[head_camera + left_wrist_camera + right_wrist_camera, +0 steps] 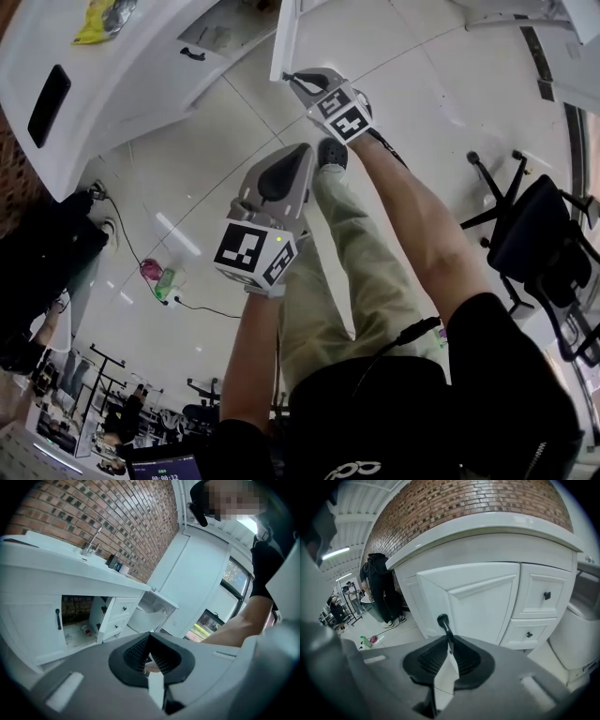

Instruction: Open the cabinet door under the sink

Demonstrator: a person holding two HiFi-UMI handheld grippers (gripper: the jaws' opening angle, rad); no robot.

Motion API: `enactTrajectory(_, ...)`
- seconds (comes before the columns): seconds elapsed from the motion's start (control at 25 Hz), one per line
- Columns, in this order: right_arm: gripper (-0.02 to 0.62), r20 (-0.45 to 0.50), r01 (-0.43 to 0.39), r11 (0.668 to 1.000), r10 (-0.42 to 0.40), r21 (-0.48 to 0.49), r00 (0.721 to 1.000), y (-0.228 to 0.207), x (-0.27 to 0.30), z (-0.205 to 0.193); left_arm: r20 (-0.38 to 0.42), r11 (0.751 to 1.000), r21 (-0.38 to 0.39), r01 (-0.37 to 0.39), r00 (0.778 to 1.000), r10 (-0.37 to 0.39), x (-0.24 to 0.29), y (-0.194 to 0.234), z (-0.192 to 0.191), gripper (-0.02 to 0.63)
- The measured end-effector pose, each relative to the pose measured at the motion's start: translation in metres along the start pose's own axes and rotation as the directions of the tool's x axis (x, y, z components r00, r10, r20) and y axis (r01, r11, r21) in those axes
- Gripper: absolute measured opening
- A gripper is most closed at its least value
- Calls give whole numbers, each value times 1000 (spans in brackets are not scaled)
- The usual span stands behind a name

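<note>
The white sink cabinet stands at the upper left of the head view. Its right-hand door is swung out and seen edge-on. My right gripper is at that door's edge. In the right gripper view its jaws are shut on the door's black handle, with the white door panel behind. My left gripper hangs back above the floor, shut and empty. From the left gripper view, the dark open compartment shows under the sink. The left door is closed.
A faucet and small items sit on the countertop. Drawers lie right of the door, with a toilet beyond. A black office chair stands at right. Bottles and a cable lie on the tiled floor.
</note>
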State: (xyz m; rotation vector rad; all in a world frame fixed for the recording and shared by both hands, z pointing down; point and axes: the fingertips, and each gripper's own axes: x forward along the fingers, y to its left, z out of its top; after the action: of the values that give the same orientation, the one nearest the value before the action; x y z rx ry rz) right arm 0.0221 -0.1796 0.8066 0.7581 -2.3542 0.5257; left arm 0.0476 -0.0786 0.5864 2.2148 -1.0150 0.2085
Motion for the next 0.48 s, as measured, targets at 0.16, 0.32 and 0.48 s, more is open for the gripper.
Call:
enactTrajectory(0.16,20,4,29,999,-29,32,1000,-17,-19,-16,-16,1000,12,25,1000,-25,11,-11,-1,14)
enactTrajectory(0.32,17,2,56,997,-56,46,998,-38,-35,-28,-30,998,21,52,998,-52,25,-20,-1,14)
enactTrajectory(0.48,14,-3,87,994,-87,63,996,-57,-49,-38,-46,996,26,84,996,-83,39,-35,-1,14)
